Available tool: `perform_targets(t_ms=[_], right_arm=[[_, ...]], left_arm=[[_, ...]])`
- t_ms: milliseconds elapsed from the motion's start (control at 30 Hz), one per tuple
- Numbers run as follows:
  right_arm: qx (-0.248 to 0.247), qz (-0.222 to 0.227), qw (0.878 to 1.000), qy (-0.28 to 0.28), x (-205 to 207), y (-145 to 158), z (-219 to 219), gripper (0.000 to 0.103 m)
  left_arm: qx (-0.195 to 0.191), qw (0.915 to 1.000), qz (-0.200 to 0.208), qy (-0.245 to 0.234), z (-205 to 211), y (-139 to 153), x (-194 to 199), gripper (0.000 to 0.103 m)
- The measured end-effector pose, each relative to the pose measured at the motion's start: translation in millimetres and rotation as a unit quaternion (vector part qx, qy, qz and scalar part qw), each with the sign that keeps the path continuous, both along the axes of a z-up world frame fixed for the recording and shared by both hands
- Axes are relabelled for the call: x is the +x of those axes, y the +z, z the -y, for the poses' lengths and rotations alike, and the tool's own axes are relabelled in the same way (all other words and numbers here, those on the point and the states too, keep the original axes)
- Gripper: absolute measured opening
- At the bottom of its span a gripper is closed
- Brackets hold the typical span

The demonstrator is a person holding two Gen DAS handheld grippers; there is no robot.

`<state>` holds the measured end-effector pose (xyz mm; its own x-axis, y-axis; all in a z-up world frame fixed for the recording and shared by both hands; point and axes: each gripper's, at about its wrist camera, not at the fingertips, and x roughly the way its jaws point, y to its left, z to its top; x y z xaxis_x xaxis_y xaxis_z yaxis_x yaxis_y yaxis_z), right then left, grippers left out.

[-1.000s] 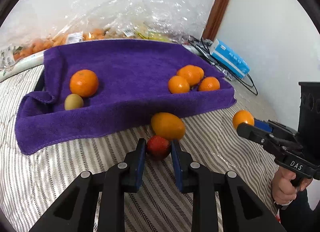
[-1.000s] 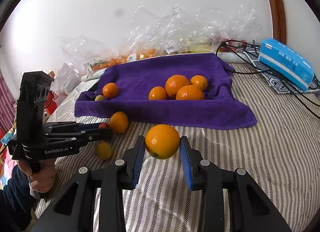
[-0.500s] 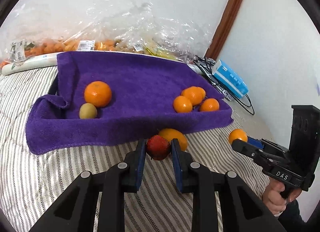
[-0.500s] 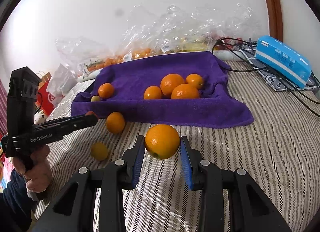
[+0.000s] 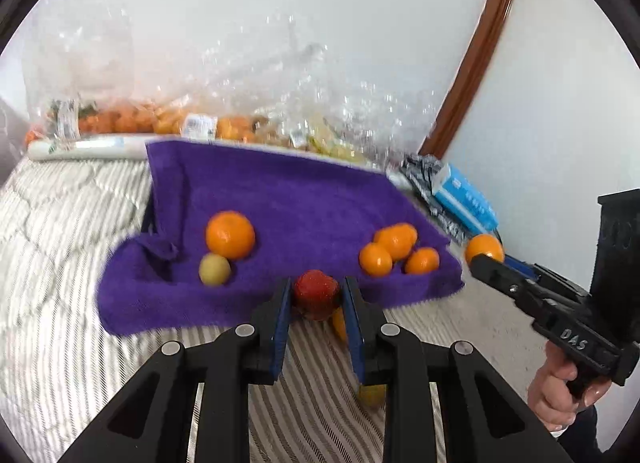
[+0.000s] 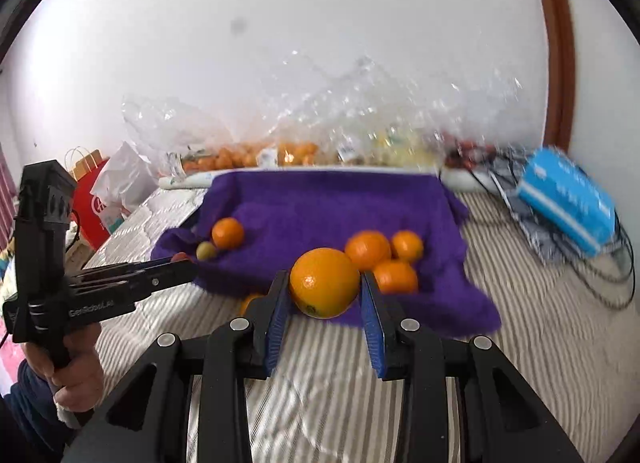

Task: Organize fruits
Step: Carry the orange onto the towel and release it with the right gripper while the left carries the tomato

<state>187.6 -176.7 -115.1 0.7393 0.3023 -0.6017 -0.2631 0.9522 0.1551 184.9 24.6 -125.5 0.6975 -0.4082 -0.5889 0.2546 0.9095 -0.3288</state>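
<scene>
We see a fuzzy matt purple terry-cloth towel (image 6: 332,203) on striped woven fabric bedding (image 6: 532,327); at twelve o'clock, glossy crinkled clear plastic bags (image 5: 288,83).

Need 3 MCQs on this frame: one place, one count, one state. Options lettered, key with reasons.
1. Where is the small yellow-green fruit?
A. beside the lone orange at the towel's left
B. in the right group of oranges
C. on the blue box

2. How many fruits lie on the purple towel?
A. three
B. five
C. eight

3. What does the left gripper hold?
A. nothing
B. an orange
C. a red fruit

Key: 1 A, it sits against the lone orange. 2 B, two on the left, three on the right. 3 C, the red fruit sits between its fingers; the right gripper holds the large orange.
</scene>
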Motion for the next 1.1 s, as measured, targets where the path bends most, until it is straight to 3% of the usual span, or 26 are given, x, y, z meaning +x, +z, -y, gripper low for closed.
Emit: perform_targets(t_ms=[300,433,667,867,1000,1100], right_arm=[[-0.013,0.024,1.000,0.010,24.3,21.1,-13.1,0.035],[-0.026,0.049,0.998,-0.001,35.2,29.3,-1.3,0.035],[-0.031,0.055,0.998,-0.010,71.4,32.2,15.5,0.035],[-0.027,0.041,0.999,-0.020,105.2,11.3,15.7,0.035],[-0.031,-0.007,0.999,-0.022,121.4,-21.6,19.6,0.035],[-0.033,-0.018,0.999,-0.029,127.0,-34.2,25.9,0.035]], left_arm=[[-0.002,0.9992,0.029,0.027,-9.6,33.3,13.8,0.024],[-0.007,0.9988,0.027,0.039,-7.0,35.0,27.7,0.024],[0.003,0.9988,0.021,0.044,11.7,27.7,64.2,0.024],[0.024,0.9984,0.008,0.050,19.9,2.7,76.7,0.024],[0.020,0.9987,-0.016,0.045,19.7,-15.4,78.9,0.024],[0.021,0.9988,-0.021,0.039,21.9,-22.3,80.5,0.024]])
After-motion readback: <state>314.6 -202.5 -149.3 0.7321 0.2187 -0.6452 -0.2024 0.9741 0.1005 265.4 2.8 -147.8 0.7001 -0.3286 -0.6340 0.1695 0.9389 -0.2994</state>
